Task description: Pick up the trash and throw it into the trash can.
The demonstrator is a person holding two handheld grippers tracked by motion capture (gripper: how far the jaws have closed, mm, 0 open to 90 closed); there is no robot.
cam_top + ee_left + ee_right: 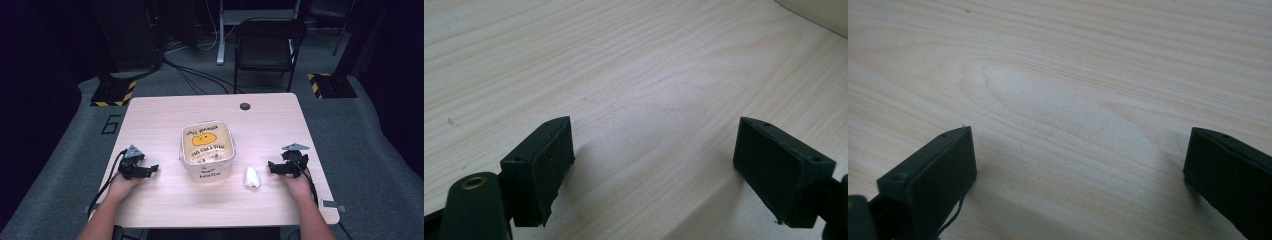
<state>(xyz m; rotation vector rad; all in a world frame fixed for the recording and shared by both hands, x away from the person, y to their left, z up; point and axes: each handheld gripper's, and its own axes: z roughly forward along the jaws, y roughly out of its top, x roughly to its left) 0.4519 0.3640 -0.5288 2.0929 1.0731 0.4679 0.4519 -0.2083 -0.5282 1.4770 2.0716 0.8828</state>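
The small foil-wrapped packet (251,177) lies flat on the table (165,195), just right of the white square tub (207,150) and a little nearer the person than its near wall, with the right gripper (272,167) close on its right and the left gripper (152,170) well apart on the tub's far-left side. Both pairs of jaws stand wide open with nothing between them, bare wood showing under each in the gripper views. The likeliest slip, I judge, is the crinkled foil: a low, rounded, slick shape that could skid away or squash if the jaws close off-centre or too high. A reach from the right could also nudge the light tub (it looks empty) and shift it. Counted: one packet, one tub, two grippers, one table, and one black chair (267,42) beyond the far edge.
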